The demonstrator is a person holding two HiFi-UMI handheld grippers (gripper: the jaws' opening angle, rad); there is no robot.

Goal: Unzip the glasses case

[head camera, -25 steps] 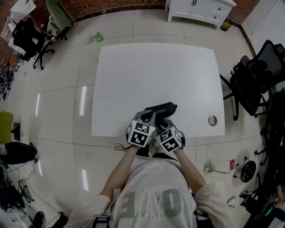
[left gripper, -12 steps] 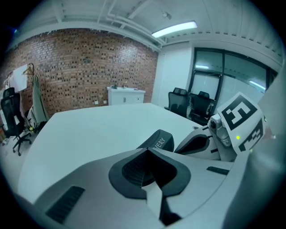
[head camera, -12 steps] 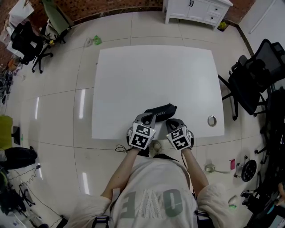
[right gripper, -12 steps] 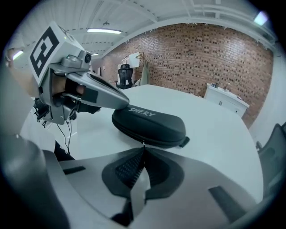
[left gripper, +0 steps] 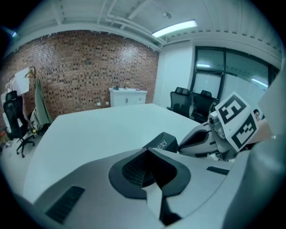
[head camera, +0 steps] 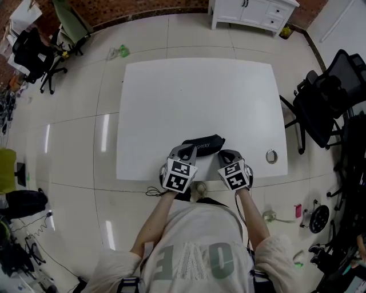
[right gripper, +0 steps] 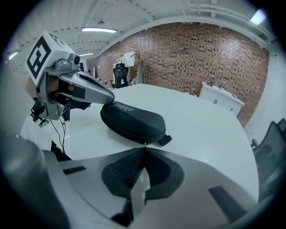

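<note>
A black zipped glasses case lies near the front edge of the white table. In the right gripper view the case sits just beyond my right gripper, whose jaws are shut on the thin zipper pull at the case's near side. A small black loop tab sticks out beside it. My left gripper is shut, and its tip rests at the case's left end. In the left gripper view the case end shows just past the closed left gripper.
A round metal grommet sits in the table's front right corner. Black office chairs stand to the right, more chairs at the far left, and a white cabinet stands beyond the table. The person stands at the front edge.
My right gripper has moved to the right, away from the left one, which has stayed at the case's end. The case has shifted slightly.
</note>
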